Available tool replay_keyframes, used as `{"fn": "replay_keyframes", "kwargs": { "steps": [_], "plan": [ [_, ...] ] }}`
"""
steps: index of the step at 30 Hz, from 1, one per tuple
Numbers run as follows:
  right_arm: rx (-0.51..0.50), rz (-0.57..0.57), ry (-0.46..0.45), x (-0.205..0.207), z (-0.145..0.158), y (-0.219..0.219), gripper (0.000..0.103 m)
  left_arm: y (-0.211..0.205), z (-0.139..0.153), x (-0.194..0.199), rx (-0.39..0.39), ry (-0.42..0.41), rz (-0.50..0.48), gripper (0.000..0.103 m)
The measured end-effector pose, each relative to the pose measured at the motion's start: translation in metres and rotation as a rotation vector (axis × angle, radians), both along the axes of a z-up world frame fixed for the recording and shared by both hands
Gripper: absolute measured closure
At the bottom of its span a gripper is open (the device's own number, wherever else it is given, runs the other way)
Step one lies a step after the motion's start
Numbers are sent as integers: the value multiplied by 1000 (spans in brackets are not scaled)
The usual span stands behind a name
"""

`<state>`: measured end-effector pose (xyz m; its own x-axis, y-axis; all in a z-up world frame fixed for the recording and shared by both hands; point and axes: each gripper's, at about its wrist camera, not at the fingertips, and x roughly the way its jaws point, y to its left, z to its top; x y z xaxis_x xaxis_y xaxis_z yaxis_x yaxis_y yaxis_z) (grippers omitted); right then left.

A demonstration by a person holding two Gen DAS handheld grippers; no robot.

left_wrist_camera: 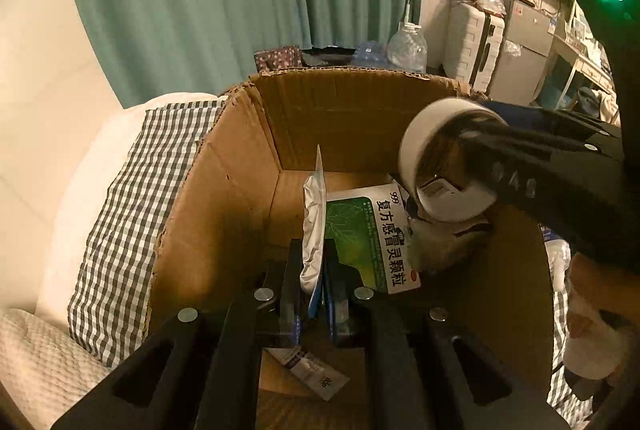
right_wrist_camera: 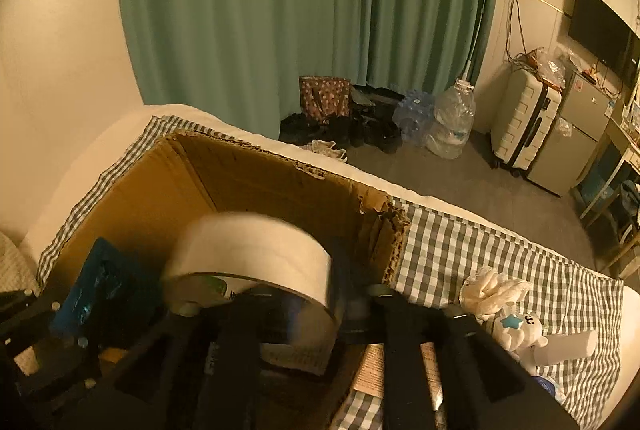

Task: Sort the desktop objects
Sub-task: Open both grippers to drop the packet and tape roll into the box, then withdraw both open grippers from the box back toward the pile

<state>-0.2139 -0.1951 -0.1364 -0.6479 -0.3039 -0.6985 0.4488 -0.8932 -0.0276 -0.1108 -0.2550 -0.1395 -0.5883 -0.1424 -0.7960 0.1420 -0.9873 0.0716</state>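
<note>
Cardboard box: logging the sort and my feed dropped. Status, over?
Left gripper shut on silver pouch over cardboard box. Right gripper at tape roll, grip unclear. Medicine box already inside.

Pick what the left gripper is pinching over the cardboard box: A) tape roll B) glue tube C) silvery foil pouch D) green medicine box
C: in the left wrist view the left gripper is clamped on the silvery foil pouch, upright above the cardboard box.
</note>
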Motion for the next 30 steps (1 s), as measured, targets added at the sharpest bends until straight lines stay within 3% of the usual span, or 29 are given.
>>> {"fn": "replay_keyframes", "kwargs": {
  "steps": [1, 2, 6, 11, 15, 19, 21, 23, 30],
  "plan": [
    [3, -5, 7, 0, 0, -1, 37, -1, 1, 0, 1, 1, 2, 89],
    [1, -12, 19, 1, 2, -1, 33, -1, 2, 0, 1, 4, 4, 85],
    [-24, -20, 42, 1, 11, 0, 31, -4, 6, 2, 7, 16, 13, 72],
    [-27, -25, 57, 6, 21, 5, 30, -2, 8, 3, 18, 23, 11, 69],
    [-37, -45, 65, 8, 28, 14, 30, 0, 12, 4, 26, 36, 8, 57],
    [-50, -62, 73, 12, 36, 25, 29, 6, 18, 4, 26, 63, -8, 53],
    [-55, -71, 82, 13, 41, 31, 29, 11, 21, 5, 5, 82, -15, 36],
    [-62, -80, 95, 16, 48, 38, 29, 15, 24, 5, 2, 101, -14, 27],
    [-73, -130, 123, 27, 66, 76, 19, 23, 39, 8, 51, 169, -8, 8]
  ]
}}
